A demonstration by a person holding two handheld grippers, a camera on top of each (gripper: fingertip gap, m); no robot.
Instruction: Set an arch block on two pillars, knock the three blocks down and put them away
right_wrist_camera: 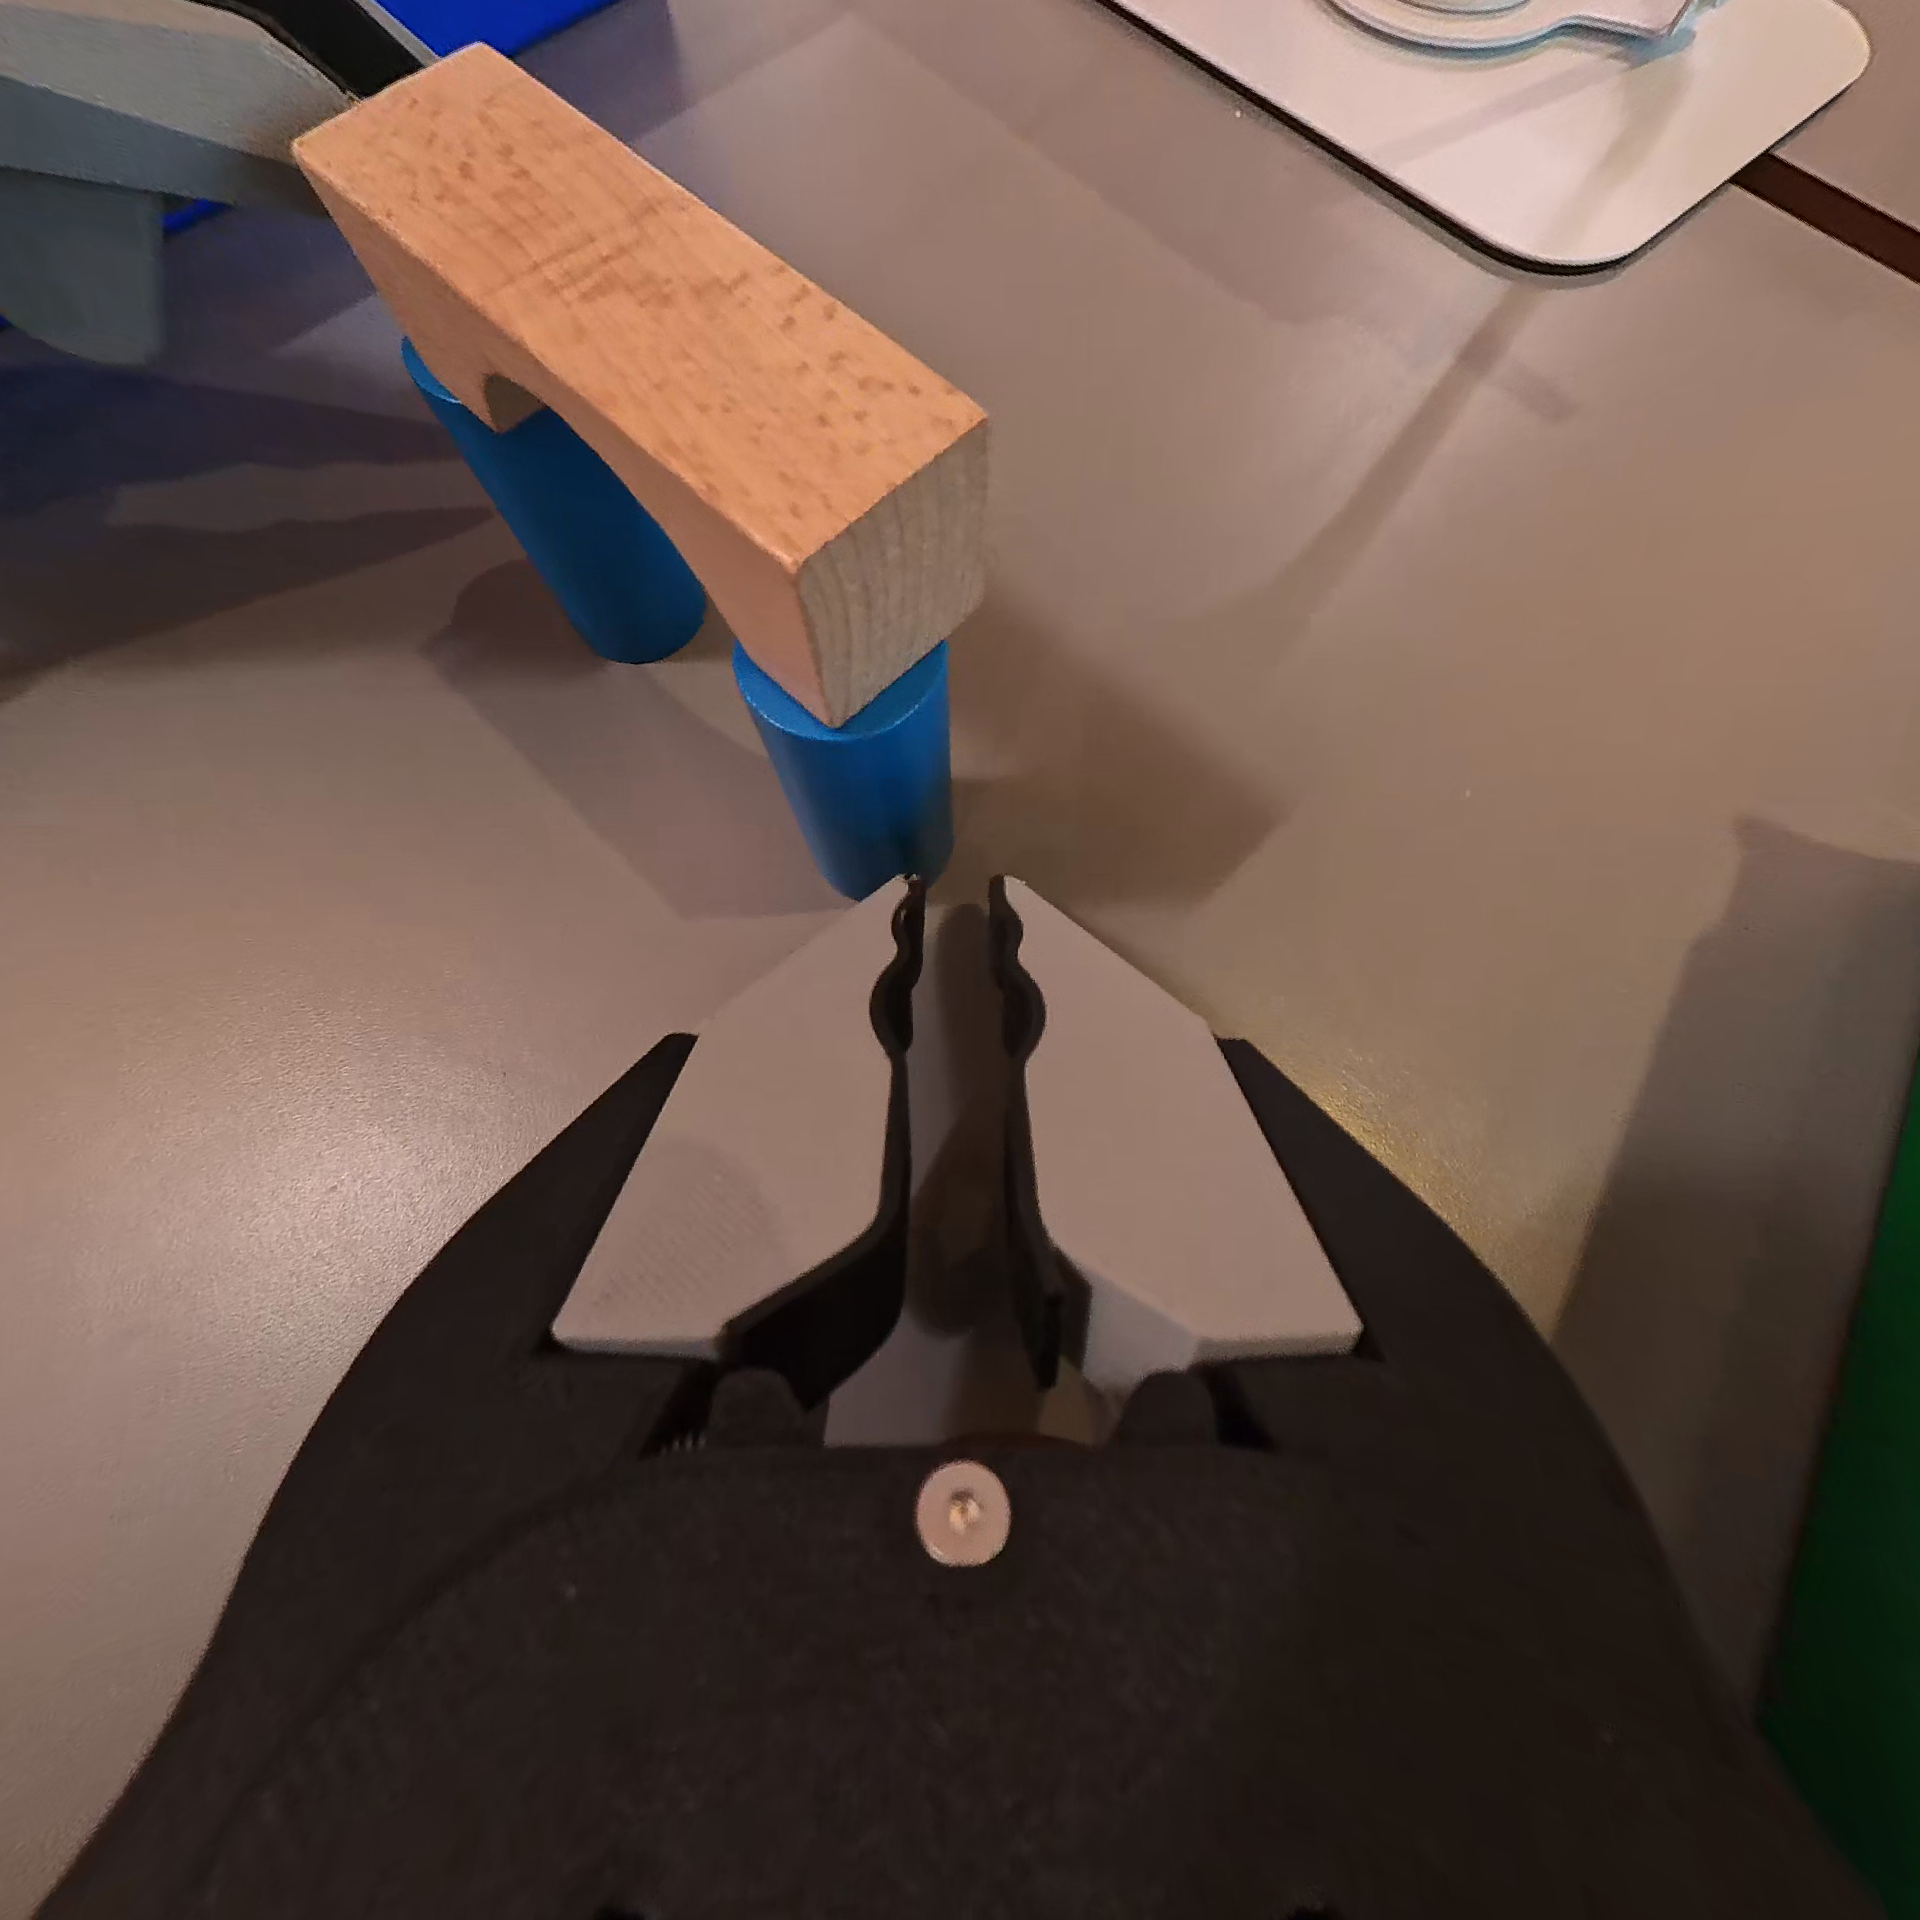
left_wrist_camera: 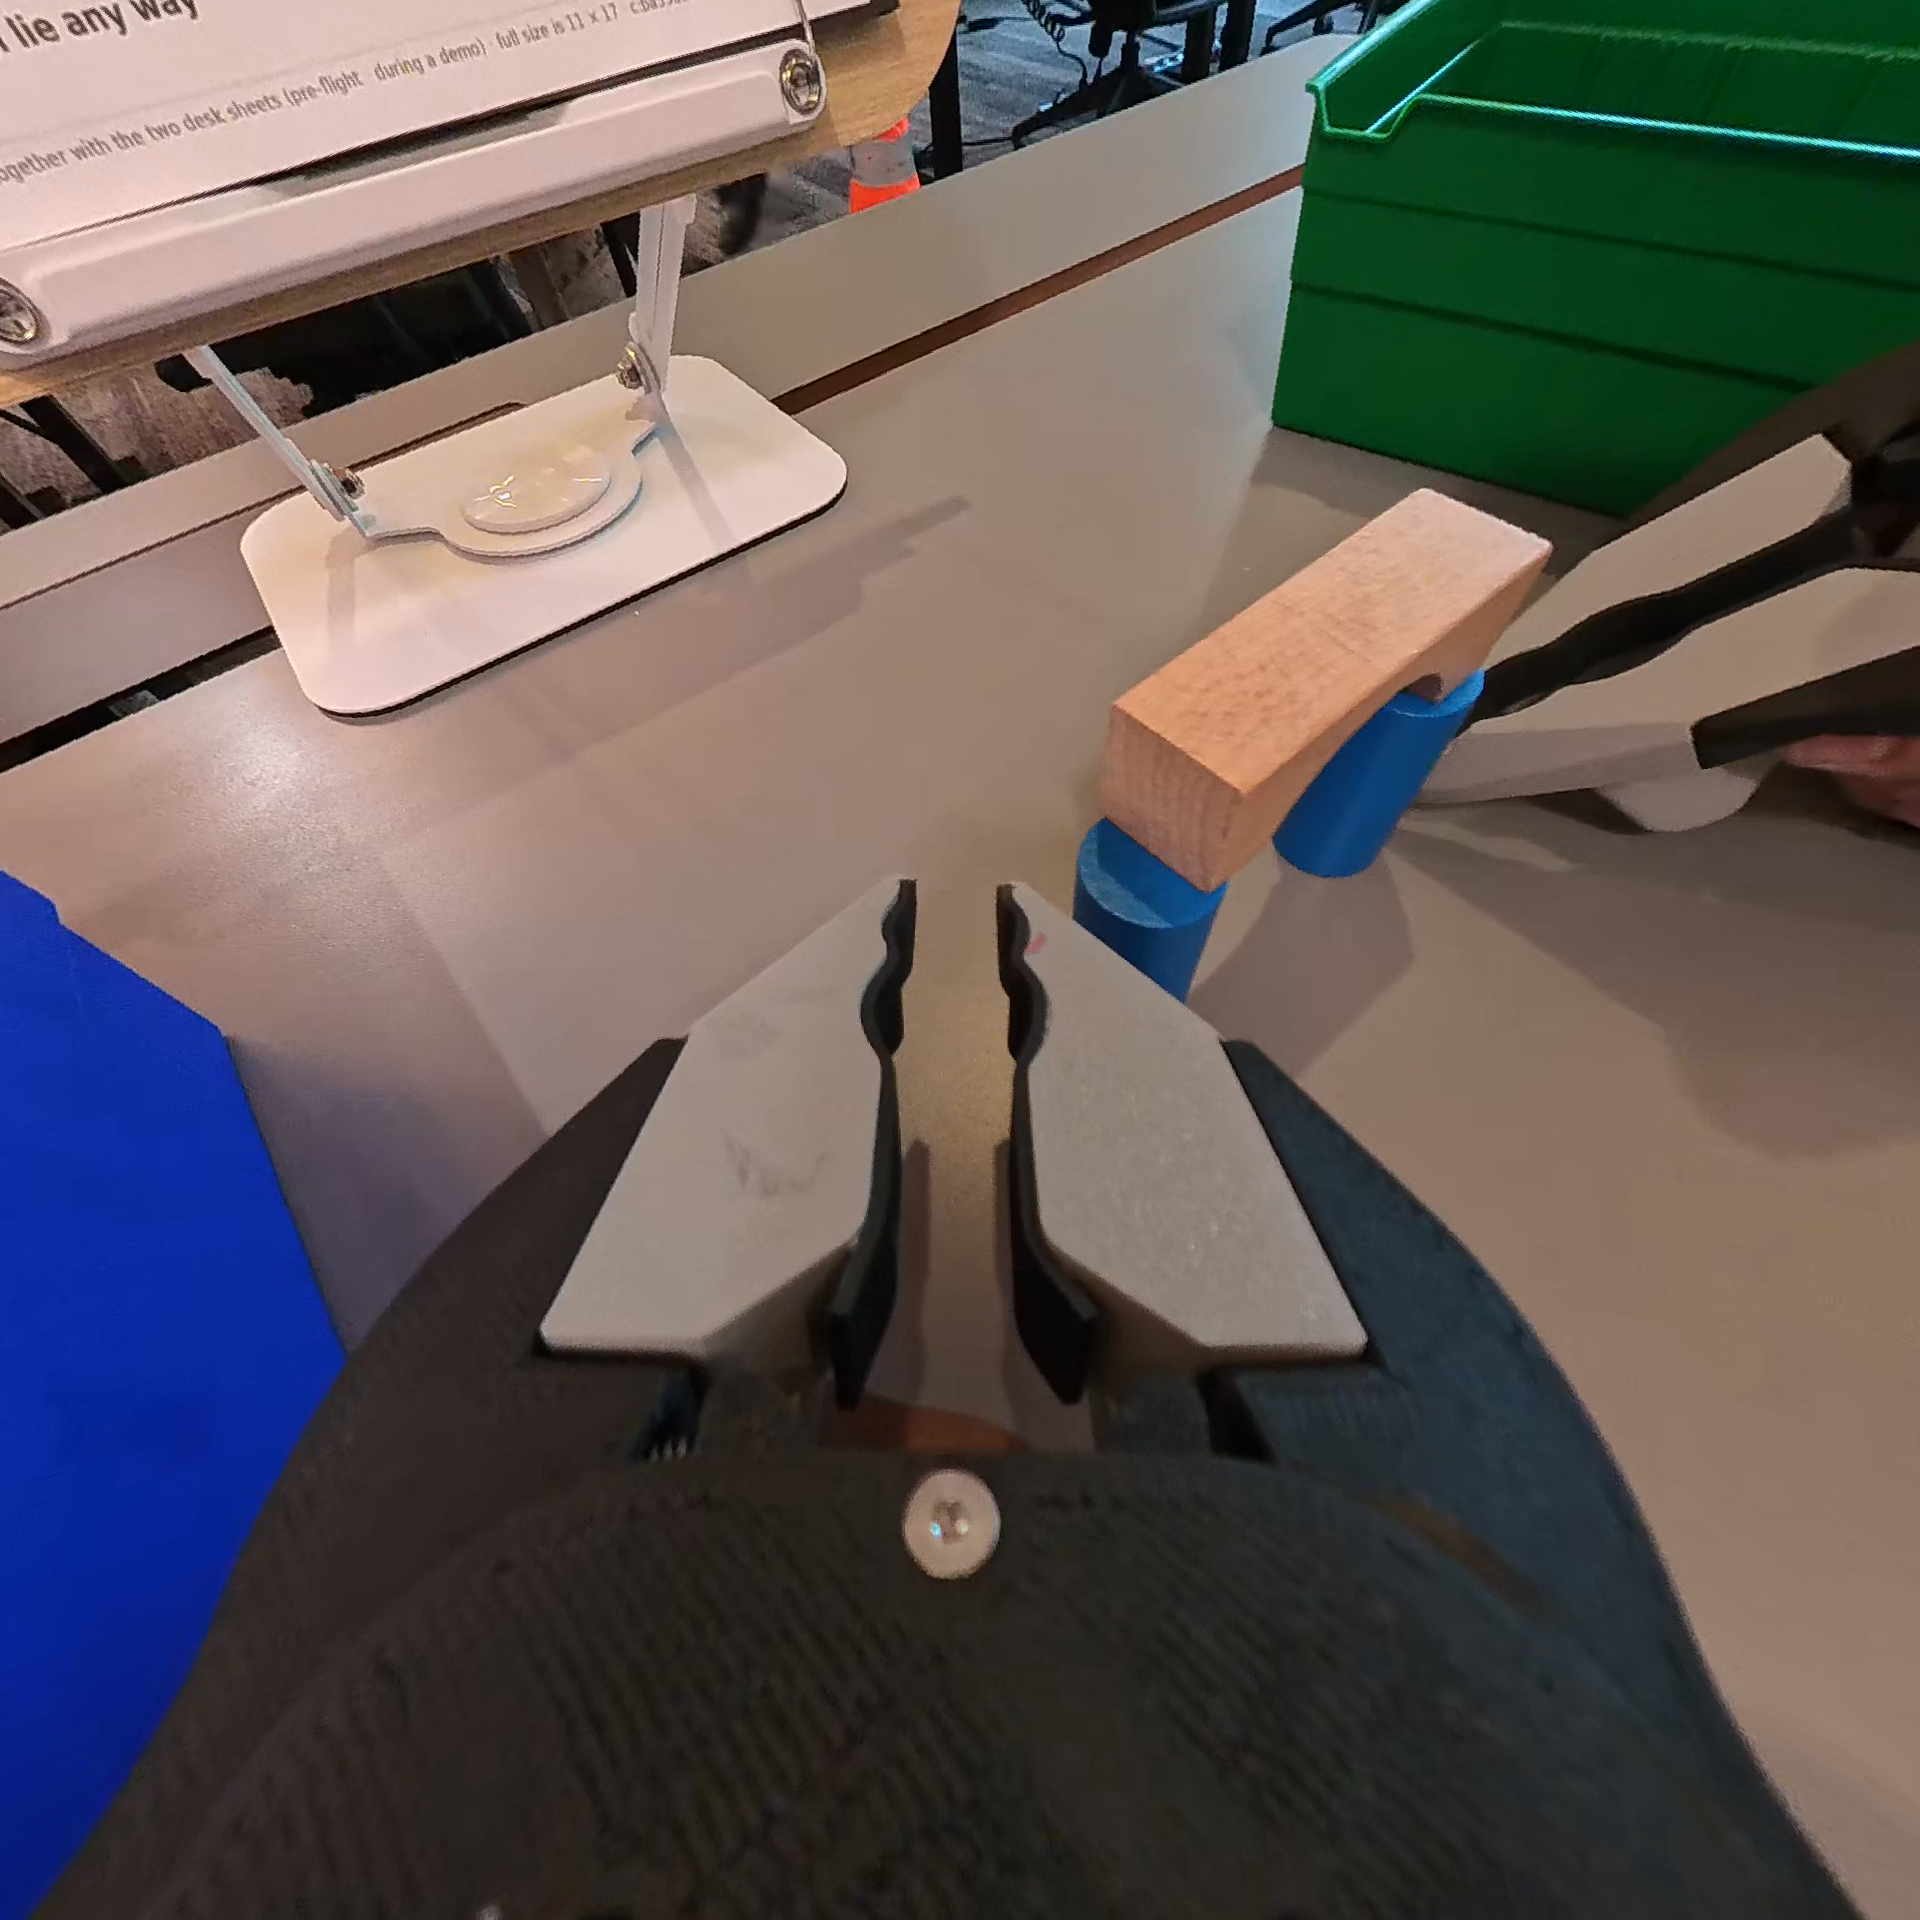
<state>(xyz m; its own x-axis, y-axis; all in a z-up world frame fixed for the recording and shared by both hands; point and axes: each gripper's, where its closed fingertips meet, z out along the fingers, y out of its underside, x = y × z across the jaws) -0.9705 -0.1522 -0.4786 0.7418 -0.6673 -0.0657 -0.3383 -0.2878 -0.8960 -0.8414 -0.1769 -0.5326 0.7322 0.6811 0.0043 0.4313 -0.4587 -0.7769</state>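
Left wrist view has the left tongs (left_wrist_camera: 956,894) slightly spread with nothing between them, just bare table (left_wrist_camera: 727,790) showing through the gap. The wooden arch block (left_wrist_camera: 1320,675) sits on two blue pillars, and the near pillar (left_wrist_camera: 1143,925) is partly hidden behind the right-hand finger, so its base is cut off. The far pillar (left_wrist_camera: 1361,779) pokes out under the other end. The right tongs (right_wrist_camera: 956,883) are also narrowly spread and empty, tips right by the foot of a pillar (right_wrist_camera: 852,779); can't tell if they touch it. The green bin (left_wrist_camera: 1600,260) is cropped at the edge, its inside mostly out of sight. A white stand (left_wrist_camera: 540,540) holds a sheet that runs off the top.
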